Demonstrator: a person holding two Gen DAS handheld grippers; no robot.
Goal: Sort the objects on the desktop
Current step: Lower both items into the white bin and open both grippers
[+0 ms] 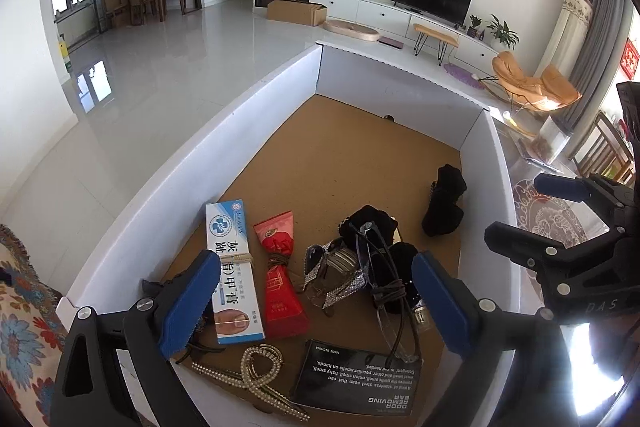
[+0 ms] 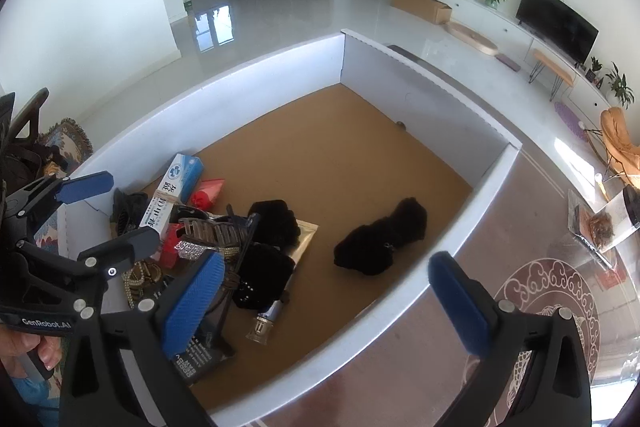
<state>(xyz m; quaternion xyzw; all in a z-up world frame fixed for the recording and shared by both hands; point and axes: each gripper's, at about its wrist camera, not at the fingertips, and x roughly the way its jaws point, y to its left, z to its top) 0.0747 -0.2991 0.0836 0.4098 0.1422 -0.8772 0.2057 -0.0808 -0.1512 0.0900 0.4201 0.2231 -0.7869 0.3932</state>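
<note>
A white-walled box (image 1: 180, 179) with a brown floor holds the clutter. In the left wrist view my left gripper (image 1: 316, 303) hangs open above a white-and-blue medicine carton (image 1: 234, 267), a red tube (image 1: 280, 275), rhinestone hair clips (image 1: 336, 279) and glasses (image 1: 384, 287). A pearl clip (image 1: 256, 367) and a black card (image 1: 356, 375) lie nearest. A black scrunchie (image 1: 444, 201) sits apart to the right. My right gripper (image 2: 326, 307) is open over the box's near wall (image 2: 360, 319), with the black scrunchie (image 2: 380, 239) ahead and a small glass bottle (image 2: 266, 323) to its left. Neither holds anything.
The box stands on a glass table with a pale swirl pattern (image 2: 552, 291). A clear packet (image 2: 600, 223) lies on the table to the right. A flowered cloth (image 1: 24, 307) lies left of the box. The far half of the box floor (image 2: 340, 147) is bare.
</note>
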